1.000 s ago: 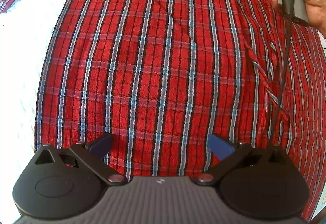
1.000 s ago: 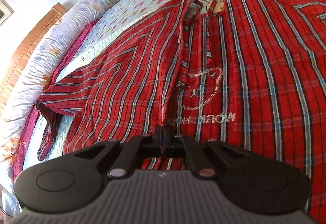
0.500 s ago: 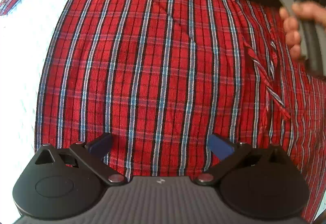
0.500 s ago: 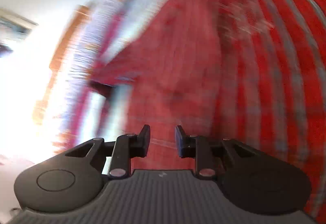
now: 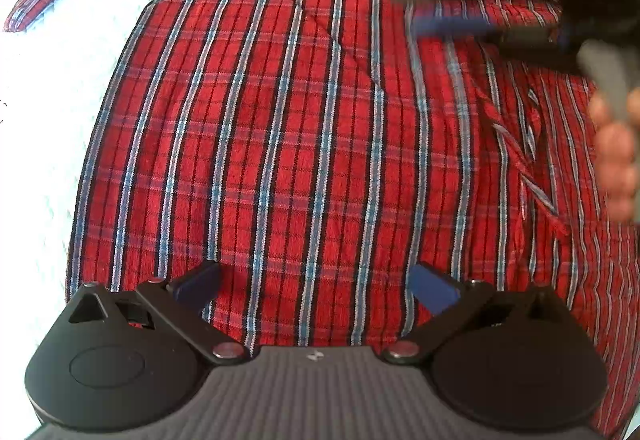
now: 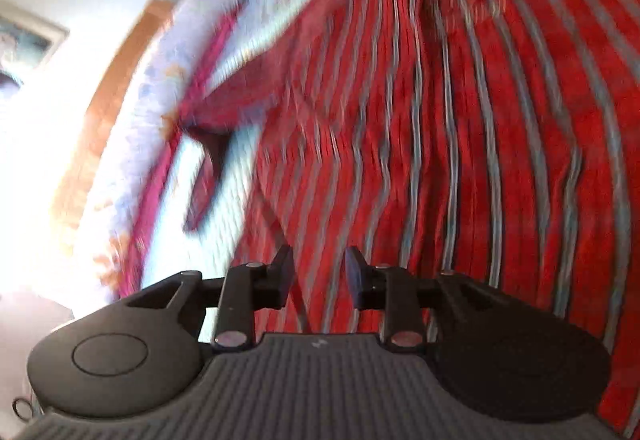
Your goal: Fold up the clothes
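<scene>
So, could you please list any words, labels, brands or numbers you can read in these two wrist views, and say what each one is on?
No readable words or numbers in either view.
Left gripper body: a small pale logo mark, a symbol, not letters.
Right gripper body: the same small mark, no letters.
Red plaid shirt: pale stitching near the top edge of the left wrist view, too blurred to read.

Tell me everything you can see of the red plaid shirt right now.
The shirt is red woven cloth, checked with blue, white and black stripes. It lies spread and fairly flat on a white bedspread, one sleeve out to the side. A diagonal seam or crease crosses it; a placket edge runs along one side. Neither gripper holds it: the left gripper hangs open over it, and the right gripper, just opened, has nothing between its jaws.
</scene>
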### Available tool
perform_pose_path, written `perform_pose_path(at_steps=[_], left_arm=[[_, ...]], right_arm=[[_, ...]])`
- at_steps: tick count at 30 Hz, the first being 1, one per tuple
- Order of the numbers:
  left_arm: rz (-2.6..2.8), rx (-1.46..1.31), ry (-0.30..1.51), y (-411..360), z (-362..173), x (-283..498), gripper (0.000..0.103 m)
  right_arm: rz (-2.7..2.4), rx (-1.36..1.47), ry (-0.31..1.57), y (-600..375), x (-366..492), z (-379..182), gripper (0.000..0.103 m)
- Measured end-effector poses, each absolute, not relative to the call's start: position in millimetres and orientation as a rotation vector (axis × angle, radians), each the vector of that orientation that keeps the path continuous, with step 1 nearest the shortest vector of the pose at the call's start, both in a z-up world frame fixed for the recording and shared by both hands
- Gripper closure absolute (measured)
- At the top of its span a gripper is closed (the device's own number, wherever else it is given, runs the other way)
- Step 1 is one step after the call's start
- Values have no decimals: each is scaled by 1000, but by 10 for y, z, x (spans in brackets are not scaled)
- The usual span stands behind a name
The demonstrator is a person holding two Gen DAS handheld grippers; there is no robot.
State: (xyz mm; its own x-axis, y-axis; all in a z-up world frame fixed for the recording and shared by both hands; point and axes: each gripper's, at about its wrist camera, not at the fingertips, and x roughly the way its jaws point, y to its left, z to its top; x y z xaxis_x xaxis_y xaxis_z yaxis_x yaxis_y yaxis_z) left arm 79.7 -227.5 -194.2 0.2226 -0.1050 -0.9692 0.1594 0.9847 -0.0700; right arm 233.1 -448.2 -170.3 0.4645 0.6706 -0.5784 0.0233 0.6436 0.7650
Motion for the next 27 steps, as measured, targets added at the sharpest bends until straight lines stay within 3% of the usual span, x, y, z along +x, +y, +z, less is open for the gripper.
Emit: perform_pose_path(at_steps=[1, 3, 4, 6, 8, 13, 16, 19, 21, 25, 27], left_arm=[[-186, 44, 1329, -2272, -1947, 775, 0], [-191, 39, 1316, -2239, -1955, 690, 0], [-195, 36, 1309, -2222, -1959, 647, 0], [-203, 35, 1293, -2181, -1972, 520, 0], [-210, 30, 1278, -2113, -1999, 348, 0], [-221, 18, 1253, -2059, -2041, 137, 0], [-228, 22, 1240, -2044, -2066, 21, 0], [-236, 28, 1232, -2034, -2085, -83, 0], [-244, 25, 1231, -2022, -2095, -141, 0], [-268, -14, 1231, -1949, -2110, -238, 0], [-269, -35, 1237, -1910, -2116, -288, 0]], right_arm=[[431, 835, 1038, -4552, 2294, -1786, 78], [387, 916, 1064, -4692, 2221, -1953, 102], [364, 923, 1063, -4733, 2186, -1933, 103], [340, 891, 1058, -4737, 2125, -1797, 95], [347, 817, 1061, -4646, 2077, -1603, 80], [466, 809, 1143, -4249, 2079, -1529, 71], [451, 746, 1229, -4157, 1969, -1697, 72], [415, 721, 1235, -4301, 1867, -1778, 98], [370, 721, 1245, -4359, 1816, -1729, 98], [390, 636, 1242, -4171, 1816, -1486, 73], [455, 667, 1242, -4080, 1787, -1441, 69]])
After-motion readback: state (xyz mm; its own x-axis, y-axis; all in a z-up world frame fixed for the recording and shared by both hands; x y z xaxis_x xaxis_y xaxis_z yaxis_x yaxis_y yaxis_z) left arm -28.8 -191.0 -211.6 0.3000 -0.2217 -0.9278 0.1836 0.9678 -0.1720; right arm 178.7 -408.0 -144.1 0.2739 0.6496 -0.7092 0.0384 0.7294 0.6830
